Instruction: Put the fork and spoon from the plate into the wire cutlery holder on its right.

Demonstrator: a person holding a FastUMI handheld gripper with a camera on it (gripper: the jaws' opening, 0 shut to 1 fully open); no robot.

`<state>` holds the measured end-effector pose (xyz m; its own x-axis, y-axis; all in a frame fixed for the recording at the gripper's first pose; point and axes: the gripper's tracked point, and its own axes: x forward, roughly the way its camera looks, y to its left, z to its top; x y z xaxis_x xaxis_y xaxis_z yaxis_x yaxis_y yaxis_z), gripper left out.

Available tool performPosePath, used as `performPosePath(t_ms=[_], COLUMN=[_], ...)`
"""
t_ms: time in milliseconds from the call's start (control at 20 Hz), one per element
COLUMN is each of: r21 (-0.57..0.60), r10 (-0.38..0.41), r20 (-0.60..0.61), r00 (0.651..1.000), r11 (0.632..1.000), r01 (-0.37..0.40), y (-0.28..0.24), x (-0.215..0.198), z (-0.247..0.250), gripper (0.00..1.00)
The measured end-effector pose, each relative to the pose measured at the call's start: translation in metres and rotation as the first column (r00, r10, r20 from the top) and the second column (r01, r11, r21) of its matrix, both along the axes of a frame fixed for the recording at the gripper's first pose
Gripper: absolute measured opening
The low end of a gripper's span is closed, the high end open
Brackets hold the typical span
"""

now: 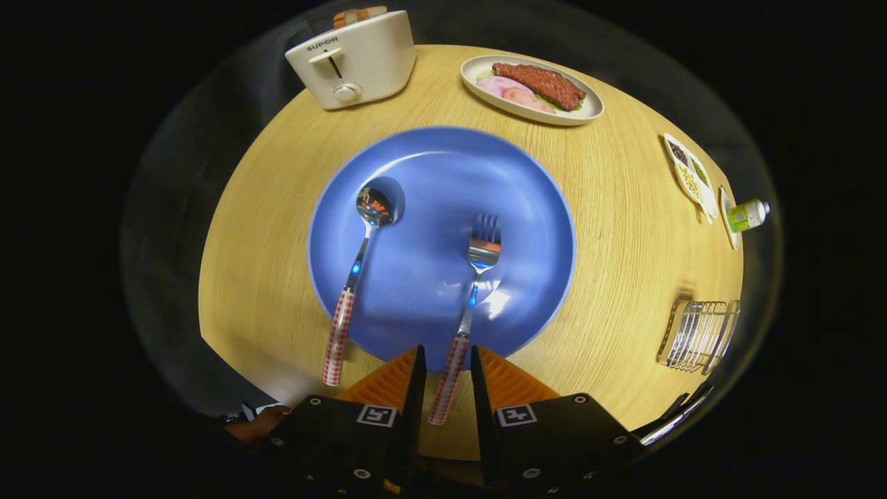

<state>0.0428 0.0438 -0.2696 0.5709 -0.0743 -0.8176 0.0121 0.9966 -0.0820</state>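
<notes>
A round blue plate [443, 173] sits mid-tabletop and holds a metal spoon with a red-checked handle [355, 274] and a matching metal fork [468, 291]; both handles overhang the plate's near rim. The fork's handle lies between the fingers of the gripper [445, 367], which stand apart on either side of it without pressing on it (a gap shows on each side). The silver wire cutlery holder [698, 335] stands near the right edge of the light wooden tabletop [624, 229], with nothing visible in it. At the far edge, a cream toaster [352, 61] carries toast in its slots, and an oval cream dish [532, 89] holds meat and pink slices. Toward the far right corner, a small divided dish [689, 174] holds beans, beside a green bottle [748, 214] lying on a saucer. The room beyond is dark. Something dark near the table's near left corner is too dim to identify.
</notes>
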Motion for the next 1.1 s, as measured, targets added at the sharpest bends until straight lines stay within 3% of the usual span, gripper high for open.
performPosePath(t_ms=[400,800,1100], r21=[0.057,0.083,0.111], r10=[-0.028,-0.035,-0.075], r20=[-0.029,0.013,0.077], r00=[0.999,0.999,0.994], r11=[0.998,0.996,0.992], r01=[0.029,0.034,0.066], y=[0.005,-0.006,-0.046], x=[0.011,0.015,-0.015], z=[0.005,0.028,0.065], gripper=[0.11,0.09,0.09])
